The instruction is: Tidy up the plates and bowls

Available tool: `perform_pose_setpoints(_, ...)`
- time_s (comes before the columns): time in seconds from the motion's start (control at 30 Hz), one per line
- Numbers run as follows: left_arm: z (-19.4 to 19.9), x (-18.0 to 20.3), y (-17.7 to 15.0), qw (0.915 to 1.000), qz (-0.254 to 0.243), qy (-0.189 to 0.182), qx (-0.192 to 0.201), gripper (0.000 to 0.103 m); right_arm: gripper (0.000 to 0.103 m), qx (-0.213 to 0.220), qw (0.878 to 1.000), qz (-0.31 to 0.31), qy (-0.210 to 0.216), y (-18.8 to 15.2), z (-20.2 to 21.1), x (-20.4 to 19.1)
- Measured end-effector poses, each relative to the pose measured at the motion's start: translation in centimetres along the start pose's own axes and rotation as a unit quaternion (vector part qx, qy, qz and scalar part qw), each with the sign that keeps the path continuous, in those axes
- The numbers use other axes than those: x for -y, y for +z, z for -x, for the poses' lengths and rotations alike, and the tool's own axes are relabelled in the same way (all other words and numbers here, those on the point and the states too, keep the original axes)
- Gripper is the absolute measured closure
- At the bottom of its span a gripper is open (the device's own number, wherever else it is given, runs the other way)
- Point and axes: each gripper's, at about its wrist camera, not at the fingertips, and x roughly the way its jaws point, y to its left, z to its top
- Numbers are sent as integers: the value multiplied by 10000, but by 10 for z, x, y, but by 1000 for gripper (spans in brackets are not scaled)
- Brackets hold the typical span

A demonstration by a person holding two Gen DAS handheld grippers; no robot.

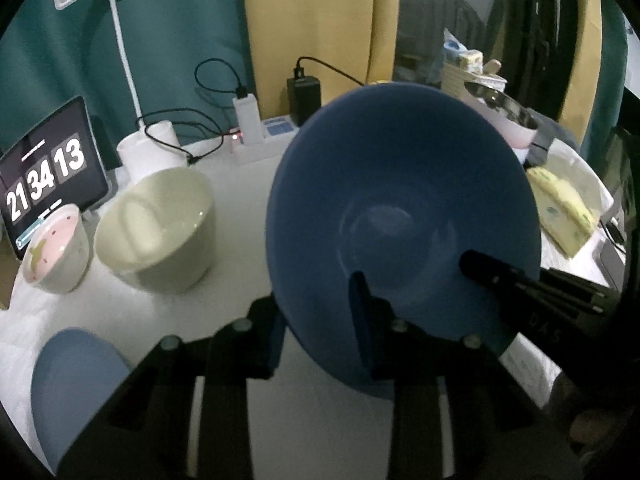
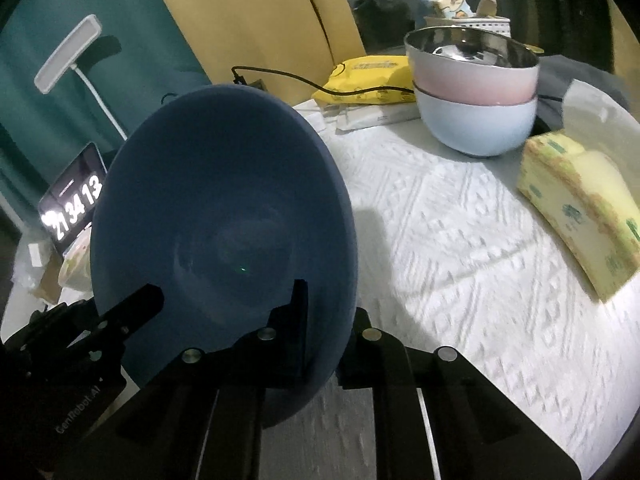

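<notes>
A large dark blue bowl [image 1: 400, 208] is held tilted above the white table, gripped on its rim by both grippers. My left gripper [image 1: 320, 320] is shut on its lower rim, one finger inside, one outside. My right gripper [image 2: 326, 320] is shut on the same bowl [image 2: 220, 208] at its right rim; its finger also shows in the left wrist view [image 1: 496, 276]. A pale green bowl [image 1: 156, 228] and a small pink spotted bowl [image 1: 56, 248] stand at the left. A blue plate [image 1: 76, 384] lies near left. A pink steel-lined bowl [image 2: 472, 68] is stacked in a light blue bowl [image 2: 480, 124] at the far right.
A tablet clock [image 1: 44, 184], lamp [image 1: 120, 40], white cup [image 1: 152, 148] and power strip with chargers [image 1: 260, 136] line the back. A yellow tissue pack [image 2: 580, 208] lies right; yellow wipes [image 2: 368, 76] and cables behind. The table edge [image 2: 624, 420] curves at right.
</notes>
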Motion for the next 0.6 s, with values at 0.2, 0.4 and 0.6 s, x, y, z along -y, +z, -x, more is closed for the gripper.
perform_pose_setpoints(0.2, 20, 10, -13, 10000, -27, -28, -20, 73, 90, -44, 9999, -43, 105, -15, 19, 7)
perform_pose_setpoints(0.4, 36, 13, -24, 10000, -22, -58, -49, 73, 89, -109, 9998, -9, 166, -28, 34, 8)
perform_pose_setpoints(0.6, 50, 12, -37, 9999, 50, -88, -59, 73, 88, -155, 9997, 44, 204, -40, 47, 3)
